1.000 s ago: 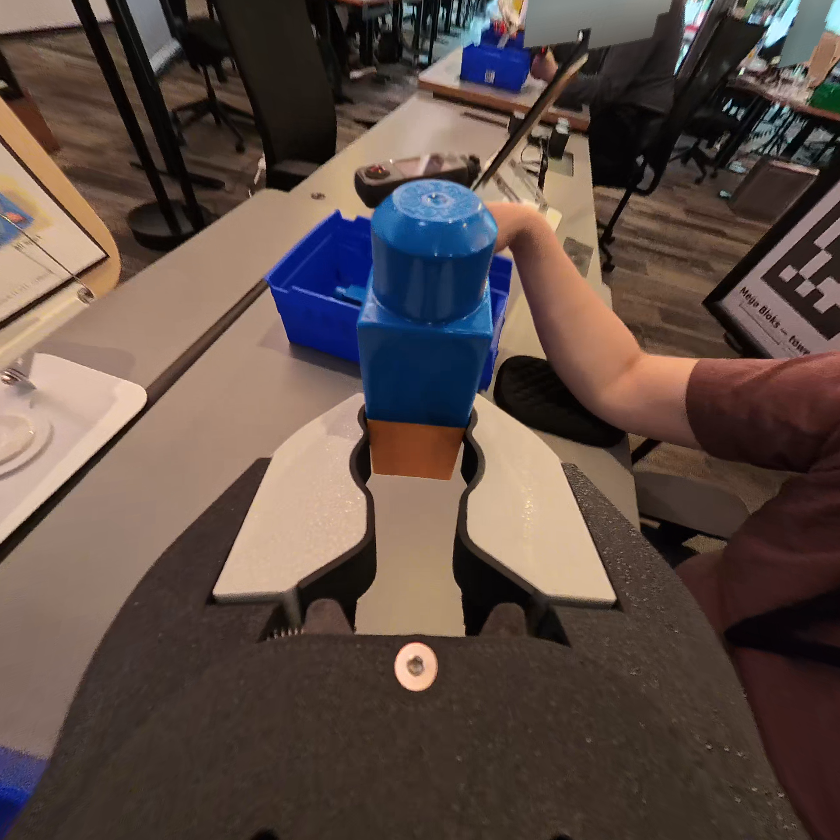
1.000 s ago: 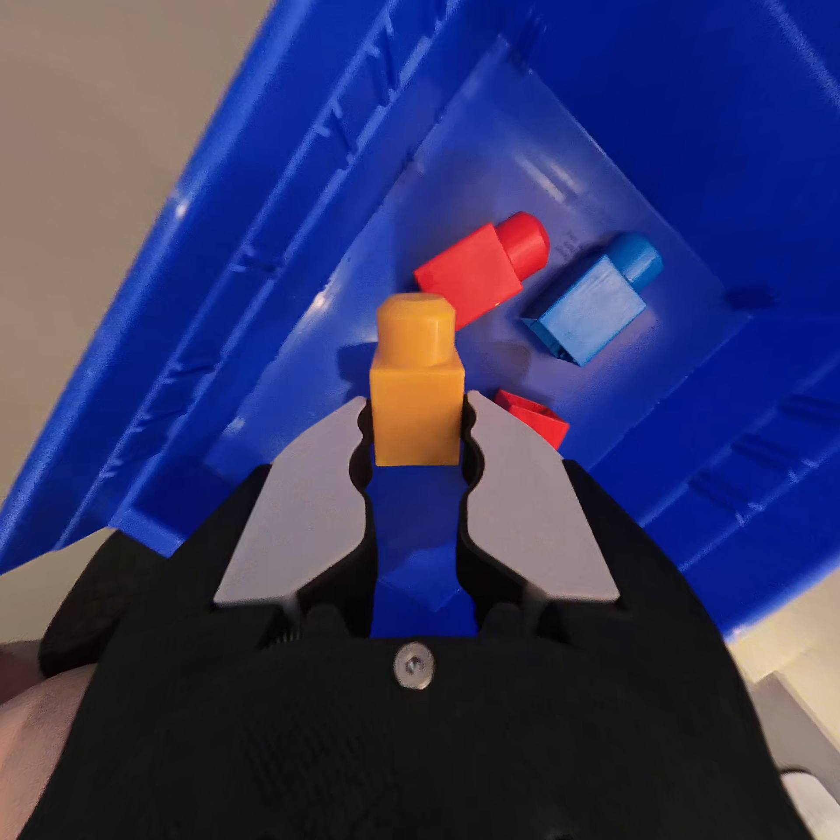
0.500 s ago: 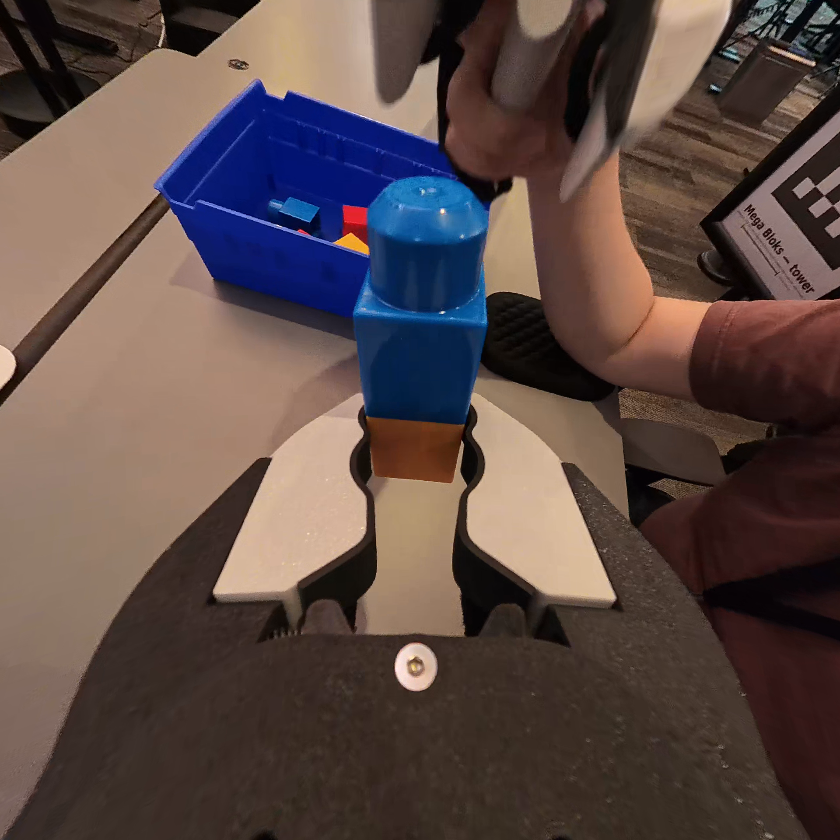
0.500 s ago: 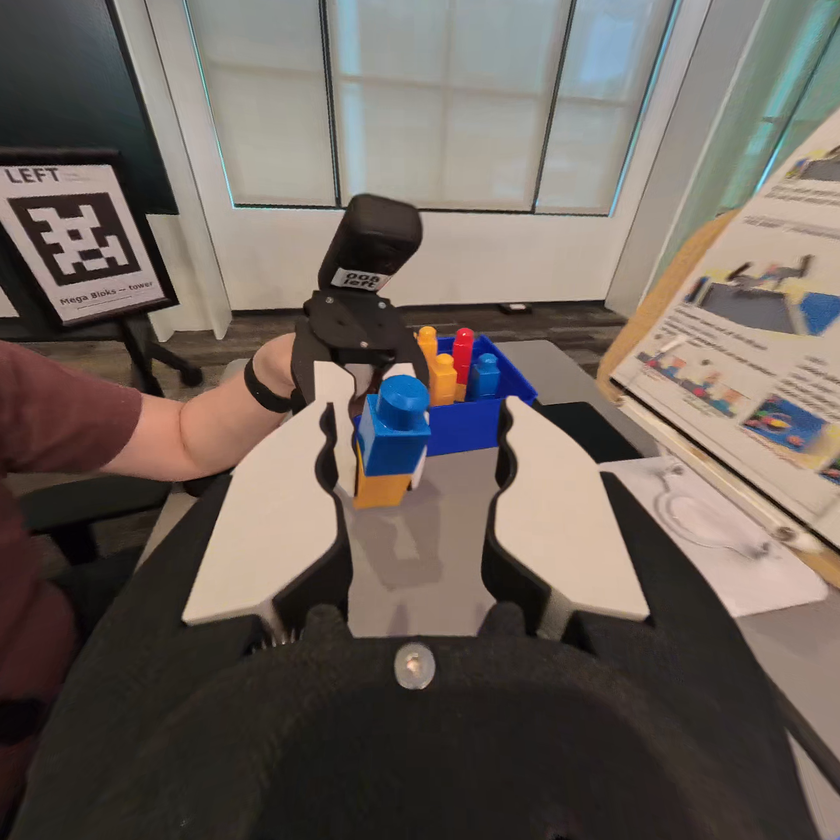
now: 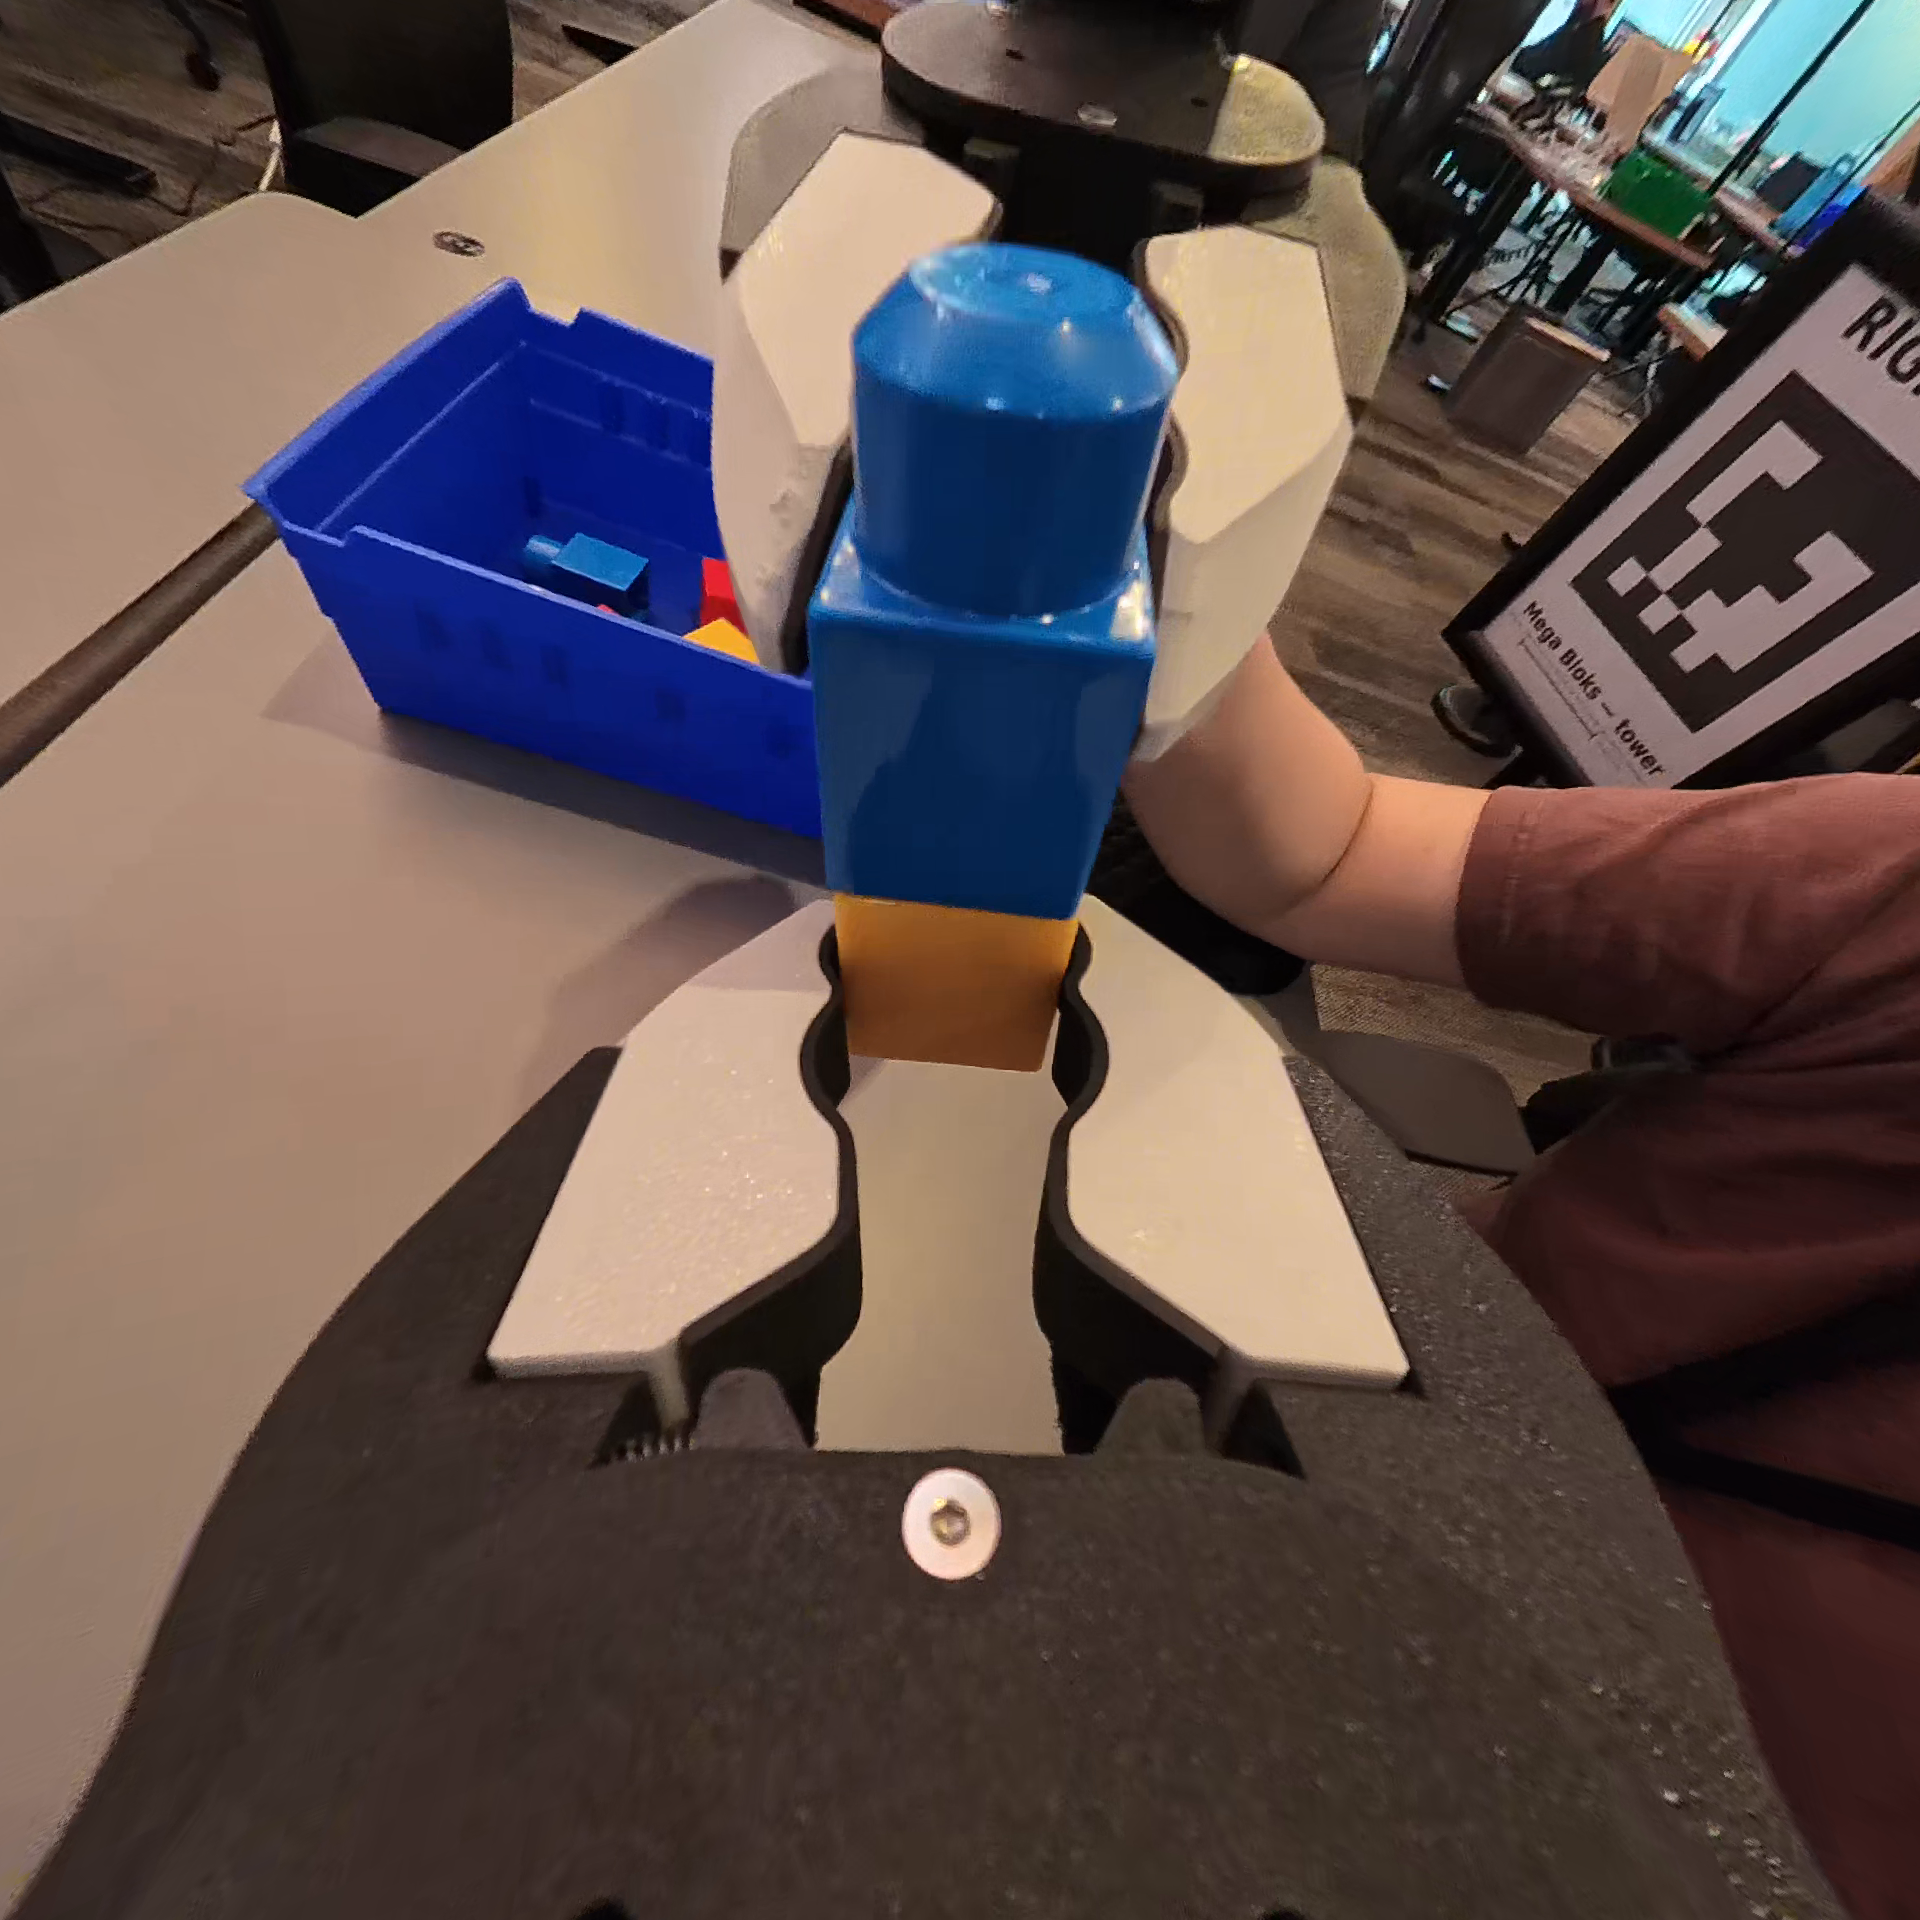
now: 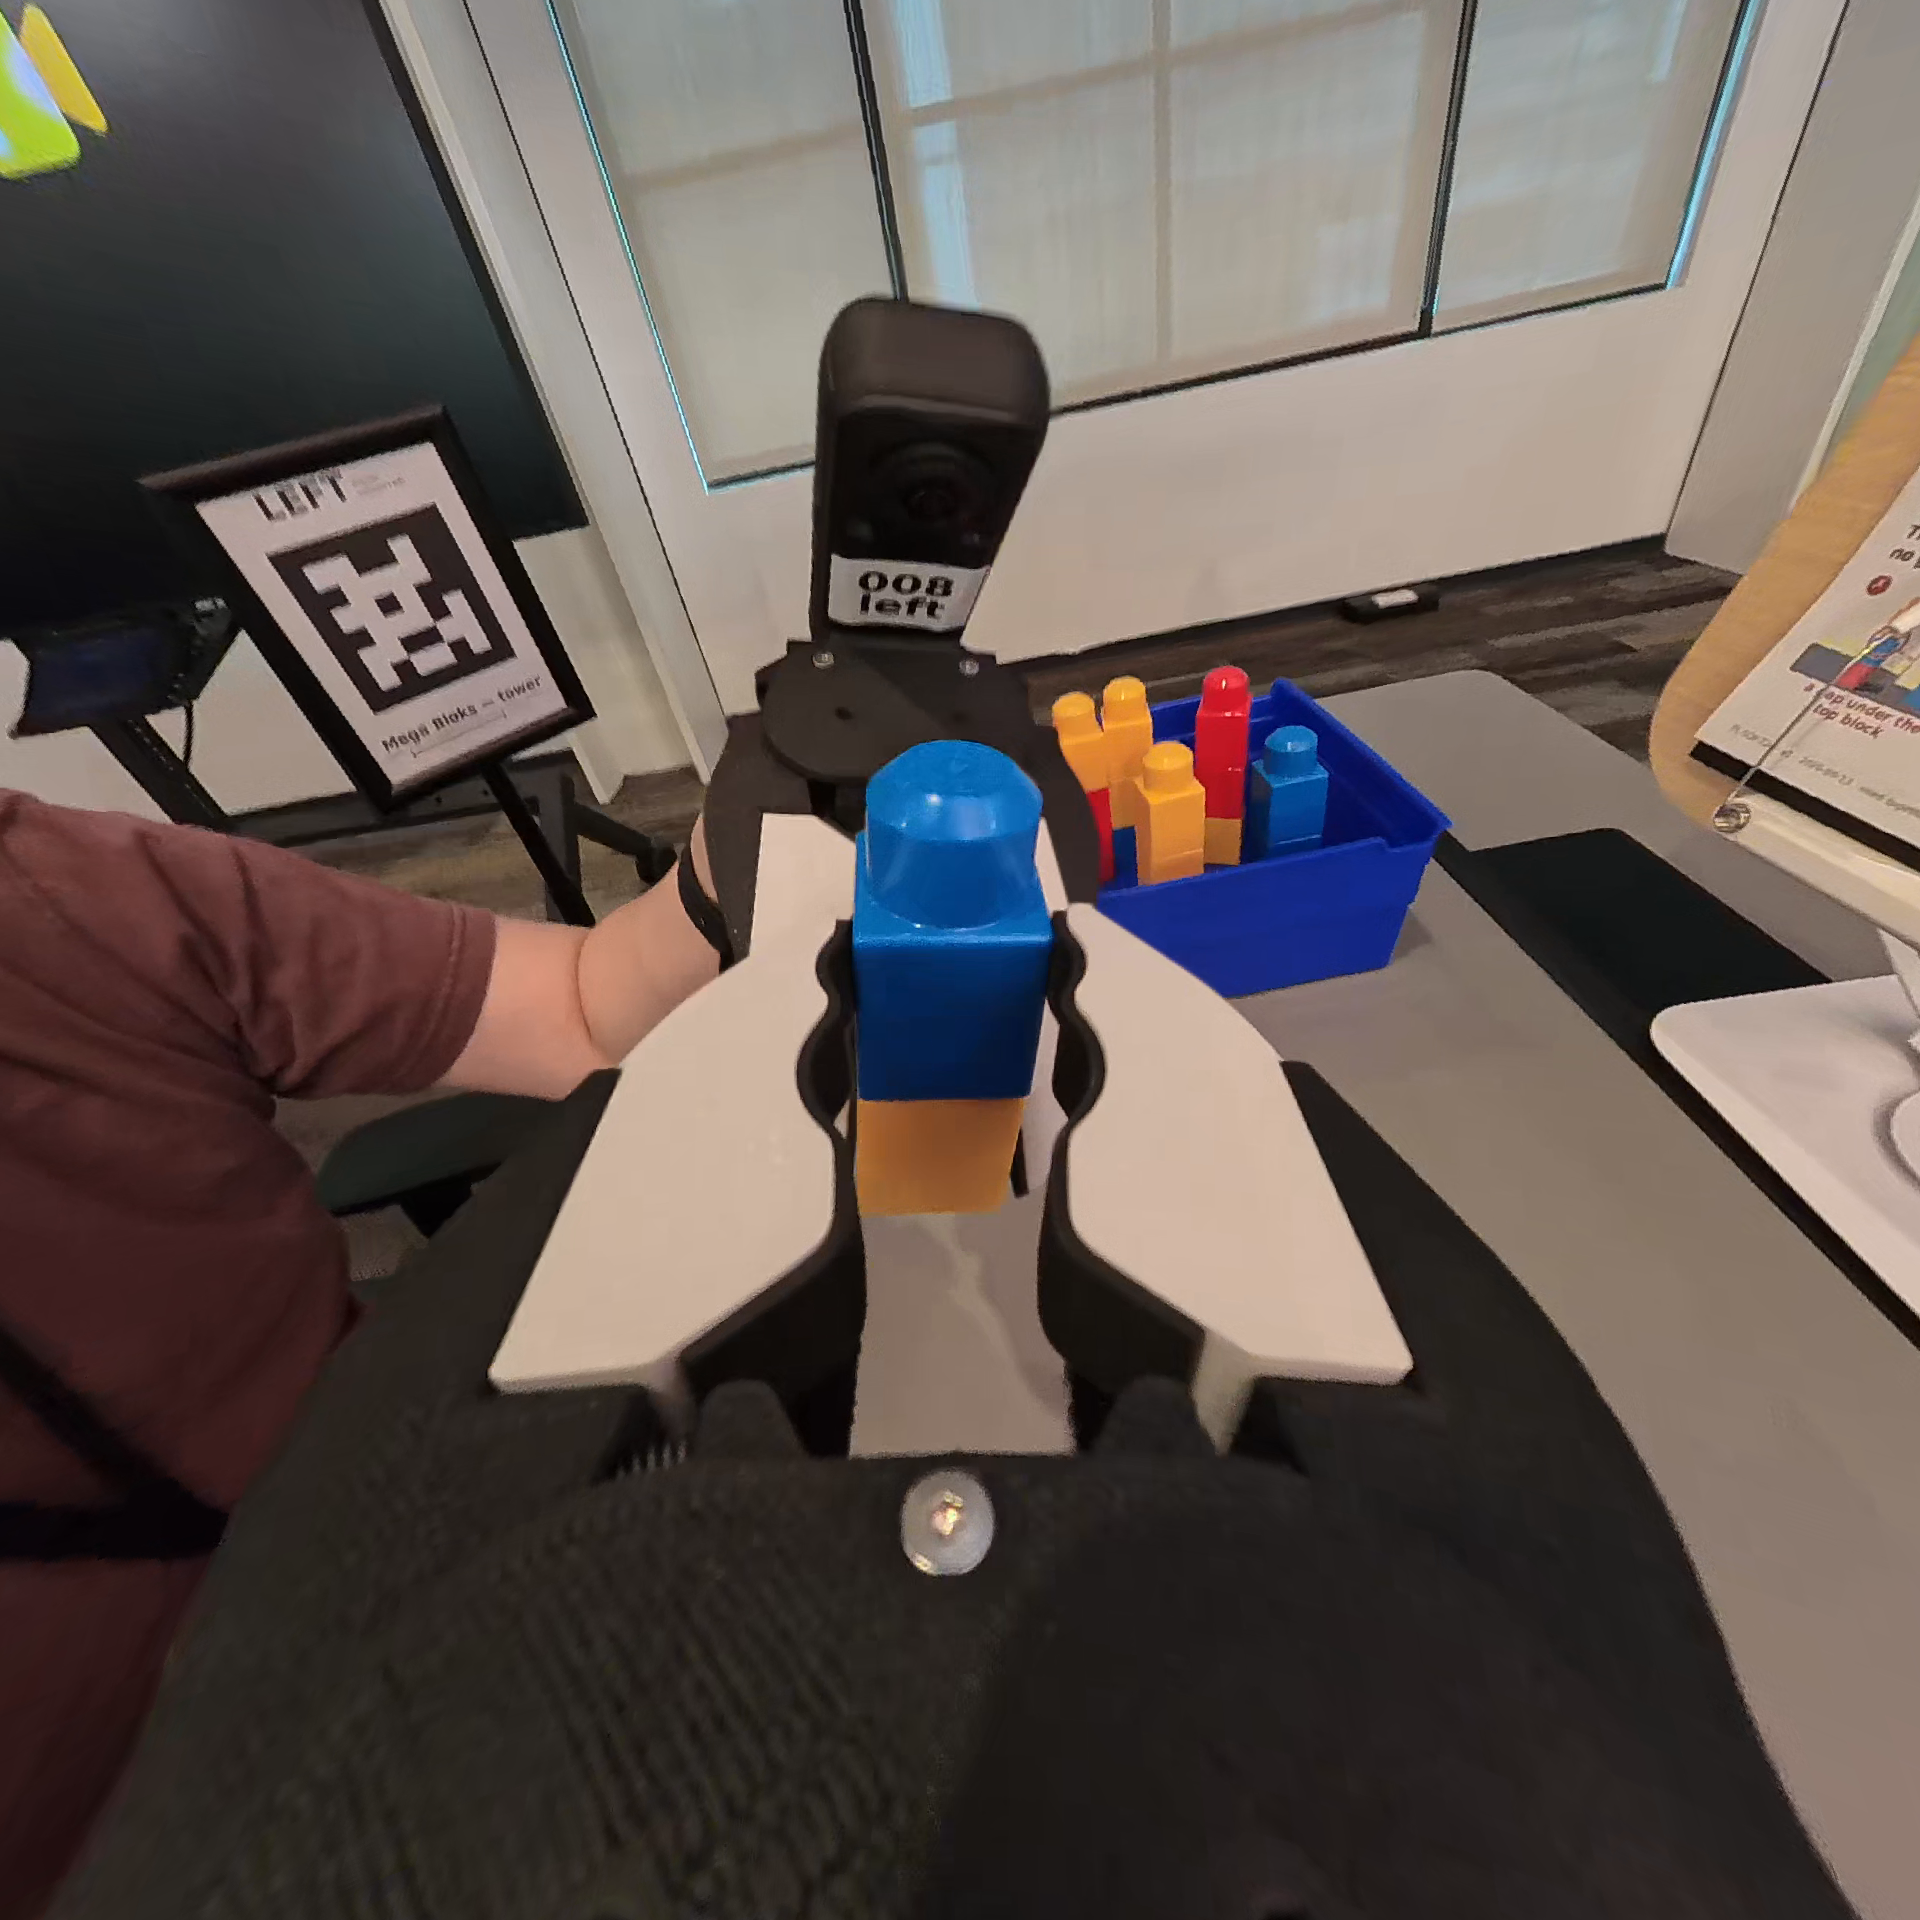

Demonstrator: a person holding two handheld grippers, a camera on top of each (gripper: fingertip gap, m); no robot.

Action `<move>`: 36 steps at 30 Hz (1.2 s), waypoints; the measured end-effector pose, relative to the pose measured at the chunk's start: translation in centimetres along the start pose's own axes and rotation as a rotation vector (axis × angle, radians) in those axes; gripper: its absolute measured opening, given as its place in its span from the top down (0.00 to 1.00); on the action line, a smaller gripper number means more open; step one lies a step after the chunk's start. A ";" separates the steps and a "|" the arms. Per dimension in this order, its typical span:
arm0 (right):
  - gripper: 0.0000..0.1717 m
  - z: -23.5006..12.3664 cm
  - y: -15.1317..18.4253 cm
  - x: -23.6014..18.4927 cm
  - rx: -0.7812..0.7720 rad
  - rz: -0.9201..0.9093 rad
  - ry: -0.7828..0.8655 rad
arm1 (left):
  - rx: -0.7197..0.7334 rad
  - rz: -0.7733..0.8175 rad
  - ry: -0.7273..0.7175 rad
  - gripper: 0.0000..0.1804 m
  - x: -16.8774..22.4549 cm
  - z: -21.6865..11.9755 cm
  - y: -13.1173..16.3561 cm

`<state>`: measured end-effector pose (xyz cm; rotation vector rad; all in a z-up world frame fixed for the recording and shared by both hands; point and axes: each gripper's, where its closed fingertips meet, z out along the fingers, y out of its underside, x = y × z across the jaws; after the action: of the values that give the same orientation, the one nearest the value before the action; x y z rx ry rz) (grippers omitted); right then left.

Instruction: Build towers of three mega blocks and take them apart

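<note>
A two-block stack is held above the grey worktop [image 5: 260,935], gripped from both sides at once. The blue block [image 5: 982,727] is glossy moulded plastic, a squared body topped by a thick round stud with a bevelled rim; beneath it sits an orange block [image 5: 951,987], matt and boxy, its stud hidden inside the blue one.

The left claw [image 5: 951,997] is narrowed onto the orange block, whose two sides are pressed by the black wavy pads, while the flat, faintly speckled pale-grey fingers [image 5: 686,1174] are angled in toward it. The right claw [image 6: 945,997] is closed to a similar narrow width on the blue block, whose flanks are pinched by the black scalloped pads; the orange block hangs just below those fingertips. Both claw bodies are seen as coarse black printed shells, each with a single silver screw at the centre.

Behind the stack in the left wrist view, a blue plastic bin [image 5: 436,582] with ribbed walls is seen on the worktop, with loose blue, red and orange blocks lying inside. In the right wrist view a second blue bin [image 6: 1299,925] is seen holding upright towers of orange, red and blue blocks [image 6: 1174,790].
</note>
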<state>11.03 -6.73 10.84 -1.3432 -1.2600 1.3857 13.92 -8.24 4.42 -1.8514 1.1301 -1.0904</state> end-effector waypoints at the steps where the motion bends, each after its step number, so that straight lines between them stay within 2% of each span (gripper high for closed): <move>1: 0.79 -0.5 -1.0 0.2 0.066 0.025 0.006 | -0.044 -0.011 0.009 0.80 0.1 0.2 0.7; 2: 0.79 -1.5 -2.3 0.6 0.151 0.061 0.012 | -0.147 0.003 0.017 0.80 0.2 0.6 2.3; 4: 0.79 -4.7 -3.9 1.8 0.248 0.119 0.028 | -0.178 0.037 -0.004 0.80 0.1 1.6 3.0; 5: 0.79 -6.4 -3.8 3.0 0.235 0.126 0.085 | -0.168 0.022 0.019 0.80 0.5 2.0 2.8; 6: 0.79 -8.3 -3.2 4.9 0.186 0.100 0.215 | -0.158 0.004 0.048 0.80 0.9 2.1 2.6; 8: 0.79 -13.2 -0.6 8.7 -0.023 0.032 0.530 | -0.119 -0.001 0.043 0.80 0.9 1.6 1.9; 10: 0.79 -19.5 4.6 11.3 -0.342 0.079 0.792 | -0.094 0.003 0.029 0.80 0.8 0.7 1.3; 11: 0.79 -22.6 7.4 12.1 -0.489 0.135 0.891 | -0.079 0.003 0.028 0.80 0.9 0.2 1.0; 13: 0.79 -26.8 12.8 12.8 -0.691 0.305 0.966 | -0.056 0.006 0.031 0.80 1.1 -0.5 0.6; 15: 0.78 -28.7 16.7 13.8 -0.806 0.432 0.979 | -0.052 0.009 0.023 0.80 1.0 -0.8 0.5; 18: 0.78 -29.7 19.6 16.2 -0.893 0.470 1.032 | -0.062 0.009 0.014 0.80 0.7 -0.8 0.7; 21: 0.74 -30.1 19.9 18.2 -0.904 0.415 1.119 | -0.077 0.000 0.010 0.80 0.5 -0.5 1.0; 23: 0.71 -30.5 18.7 18.4 -0.901 0.358 1.173 | -0.083 -0.003 0.006 0.80 0.3 -0.5 1.1; 26: 0.69 -29.6 13.5 17.8 -0.754 0.208 1.221 | -0.080 -0.012 0.000 0.80 0.0 -0.5 1.1; 28: 0.66 -26.2 8.2 16.2 -0.568 0.014 1.143 | -0.066 -0.022 -0.002 0.80 -0.1 -0.7 0.9; 30: 0.65 -20.3 3.0 12.3 -0.377 -0.192 0.925 | -0.037 -0.036 0.016 0.80 -0.1 -0.8 0.5; 32: 0.63 -13.6 -0.7 6.3 -0.215 -0.425 0.623 | -0.017 -0.065 0.067 0.80 0.4 -0.9 0.3; 34: 0.61 -8.0 -2.0 -0.3 -0.116 -0.647 0.347 | 0.008 -0.101 0.125 0.80 1.0 -1.0 -0.1; 36: 0.60 -4.2 -1.4 -3.6 -0.130 -0.806 0.257 | 0.027 -0.127 0.175 0.80 1.5 -1.2 -0.4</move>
<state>15.48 -9.52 13.13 -0.8836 -1.4912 0.5609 13.36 -9.63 5.66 -1.8562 1.1007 -1.3561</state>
